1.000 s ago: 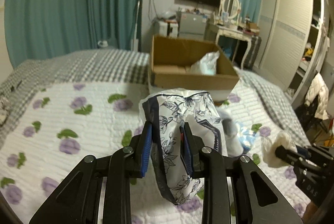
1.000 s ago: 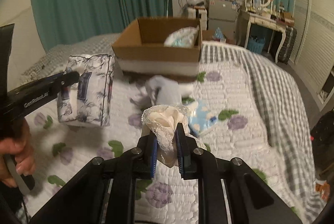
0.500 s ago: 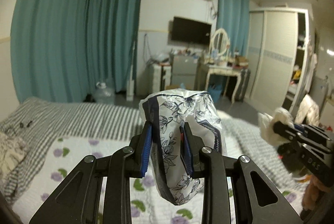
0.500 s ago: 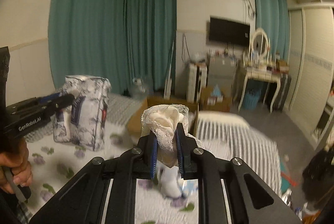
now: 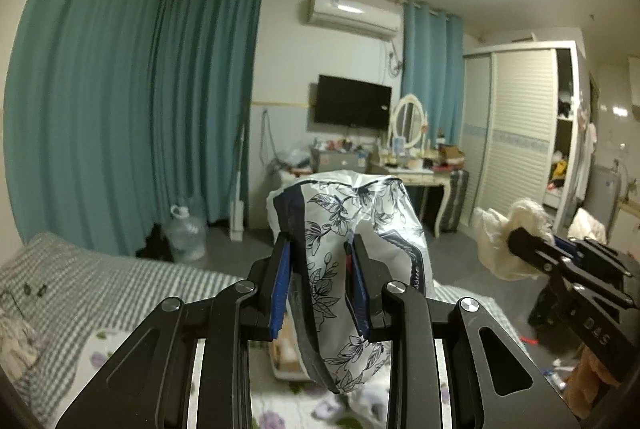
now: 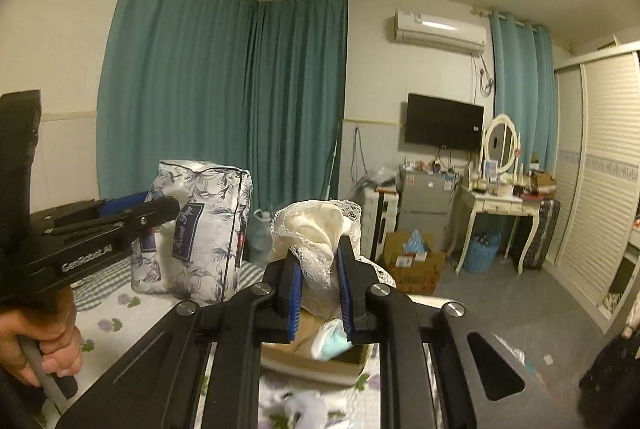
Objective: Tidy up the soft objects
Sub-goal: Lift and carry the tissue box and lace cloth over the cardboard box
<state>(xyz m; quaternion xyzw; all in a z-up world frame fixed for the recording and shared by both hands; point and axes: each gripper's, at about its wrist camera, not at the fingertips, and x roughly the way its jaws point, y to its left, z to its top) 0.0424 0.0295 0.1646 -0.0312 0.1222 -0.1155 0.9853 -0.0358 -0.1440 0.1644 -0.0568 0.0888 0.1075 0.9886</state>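
My left gripper (image 5: 318,283) is shut on a white tissue pack with a dark blue floral print (image 5: 356,249) and holds it high above the bed. The pack also shows in the right wrist view (image 6: 200,229), held by the left gripper (image 6: 160,207). My right gripper (image 6: 318,283) is shut on a cream lace cloth (image 6: 316,229), raised over the open cardboard box (image 6: 316,359). The box holds a pale blue-white soft item (image 6: 330,339). In the left wrist view the right gripper (image 5: 516,239) holds the cloth (image 5: 504,233) at the right.
The bed has a floral quilt (image 6: 116,321) and a grey checked blanket (image 5: 80,289). Teal curtains (image 5: 120,109), a water jug (image 5: 186,233), a dressing table (image 6: 500,205), a wardrobe (image 5: 520,149) and another cardboard box on the floor (image 6: 416,261) stand beyond.
Both grippers have risen and tilted upward, each still holding its item. The bed and box have dropped to the bottom of both views; the ceiling and lamp now show.
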